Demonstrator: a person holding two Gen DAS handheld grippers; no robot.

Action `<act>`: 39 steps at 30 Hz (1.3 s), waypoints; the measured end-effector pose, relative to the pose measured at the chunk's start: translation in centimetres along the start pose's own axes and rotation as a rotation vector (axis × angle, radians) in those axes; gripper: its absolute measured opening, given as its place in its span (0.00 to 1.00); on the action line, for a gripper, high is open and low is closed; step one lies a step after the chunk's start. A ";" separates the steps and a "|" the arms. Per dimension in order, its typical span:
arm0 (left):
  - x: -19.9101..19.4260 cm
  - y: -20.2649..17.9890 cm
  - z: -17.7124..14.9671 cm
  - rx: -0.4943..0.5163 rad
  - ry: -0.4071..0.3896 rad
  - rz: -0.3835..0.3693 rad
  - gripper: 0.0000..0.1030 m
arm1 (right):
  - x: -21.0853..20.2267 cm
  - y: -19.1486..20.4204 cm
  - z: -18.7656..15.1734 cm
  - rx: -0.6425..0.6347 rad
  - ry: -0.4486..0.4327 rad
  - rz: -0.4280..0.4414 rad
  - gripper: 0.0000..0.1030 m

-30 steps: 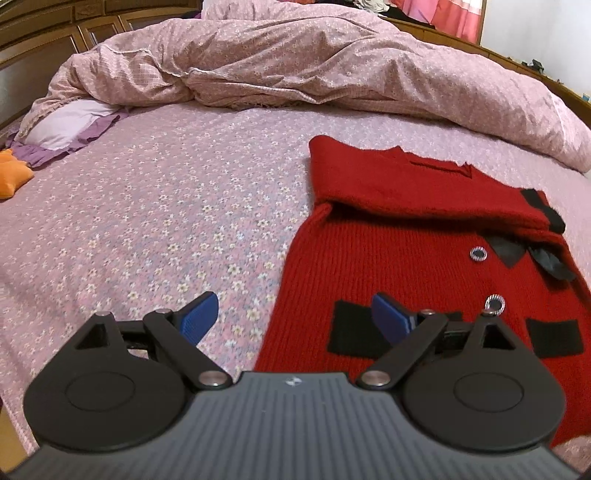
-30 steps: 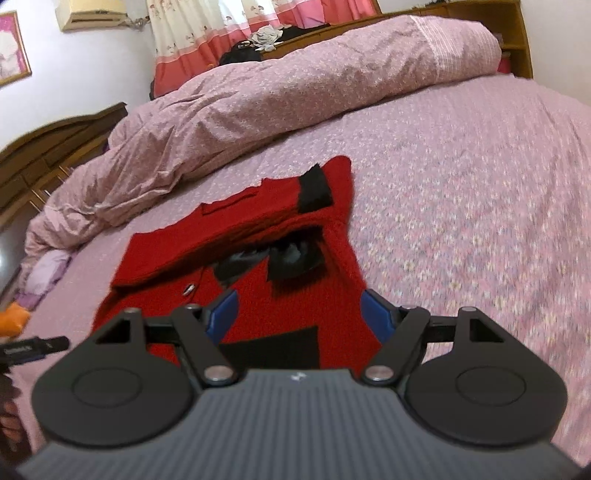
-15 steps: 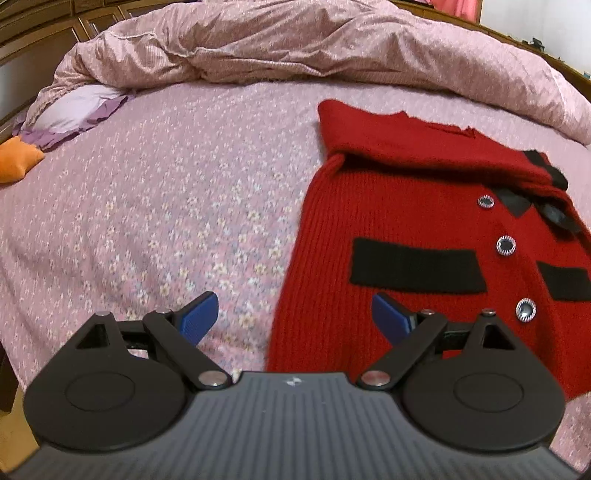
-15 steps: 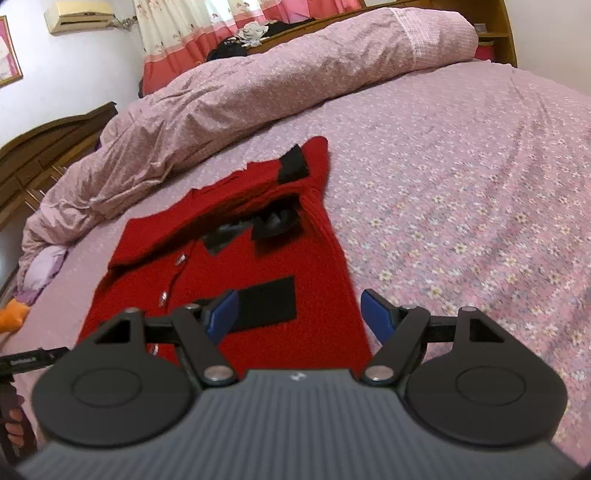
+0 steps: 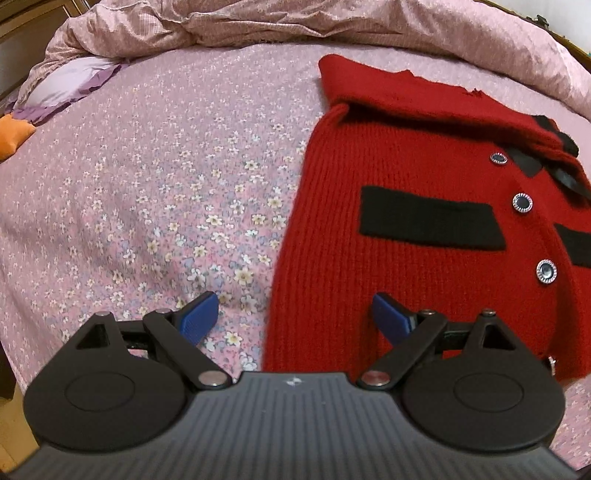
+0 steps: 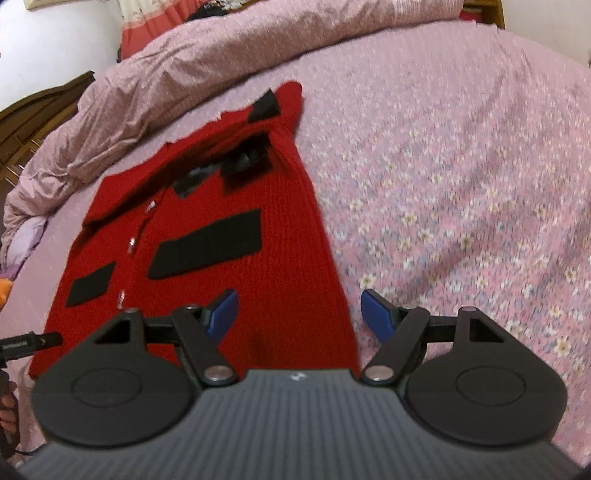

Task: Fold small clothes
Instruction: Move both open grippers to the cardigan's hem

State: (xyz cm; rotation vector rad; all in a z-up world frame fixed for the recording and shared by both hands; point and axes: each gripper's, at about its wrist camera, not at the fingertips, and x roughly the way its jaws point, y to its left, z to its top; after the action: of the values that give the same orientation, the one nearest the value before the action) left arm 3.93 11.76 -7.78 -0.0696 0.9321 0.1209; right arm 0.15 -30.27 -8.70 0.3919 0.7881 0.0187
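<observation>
Item: red knitted cardigan, small, with black pocket bands, a black bow at the collar and a row of silver-rimmed buttons down the front. It lies flat and face up on the pink floral bedsheet, sleeves folded across the chest, collar toward the far side of the bed and hem toward the two grippers, so its long axis runs away from them. Left gripper: jaws wide apart and empty, poised over the hem's left corner, one blue pad above bare sheet and the other above red knit, with the garment's side edge running up between them. Right gripper: jaws likewise apart, somewhat less wide, nothing held, straddling the hem's right corner in mirror fashion. Neither pad visibly touches the wool. Judgement: each hand sits at about the same nearness to its own corner, so the coming move looks like a two-handed pinch of the hem, to be carried up along the long axis toward the collar. Surroundings: a rumpled pink duvet heaped beyond the collar, a lilac pillow and an orange cushion at the far left, and a dark wooden headboard.
</observation>
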 end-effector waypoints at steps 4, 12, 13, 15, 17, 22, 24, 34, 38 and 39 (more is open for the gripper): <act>0.3 -0.3 -0.1 0.026 0.000 0.010 0.90 | 0.8 -0.1 -0.3 0.011 0.041 -0.012 0.72; 0.5 -0.4 -0.4 0.050 -0.009 0.011 0.90 | 1.0 -0.6 -0.4 0.036 0.039 0.007 0.74; 0.5 -0.4 -0.5 0.052 -0.009 0.011 0.90 | 1.0 -0.6 -0.4 0.038 0.038 0.009 0.74; 0.4 -0.4 -0.6 0.052 -0.010 0.011 0.90 | 0.9 -0.7 -0.5 0.039 0.037 0.014 0.74; 0.2 -0.5 -0.7 0.057 -0.013 0.014 0.90 | 0.9 -0.6 -0.6 0.036 0.037 0.021 0.74; -0.4 -0.7 -1.1 0.072 -0.022 0.011 0.90 | 0.9 -0.2 -0.8 0.010 0.038 0.031 0.73; -0.5 -0.7 -1.2 0.072 -0.027 0.004 0.90 | 1.0 -0.2 -0.8 0.009 0.037 0.032 0.73; -0.9 -0.4 -1.8 0.079 -0.064 0.004 0.72 | 0.9 0.0 -1.0 0.003 0.036 0.041 0.73; -1.4 -0.4 -2.0 0.078 -0.073 -0.014 0.63 | 0.9 0.0 -1.0 0.000 0.045 0.057 0.73; -1.6 -0.4 -2.1 0.073 -0.072 -0.030 0.61 | 0.9 0.0 -1.0 0.002 0.046 0.059 0.73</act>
State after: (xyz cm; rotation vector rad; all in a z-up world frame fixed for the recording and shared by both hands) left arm 1.39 11.04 -7.71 -0.0116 0.8621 0.0615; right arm 0.10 -29.77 -9.95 0.4175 0.8214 0.0827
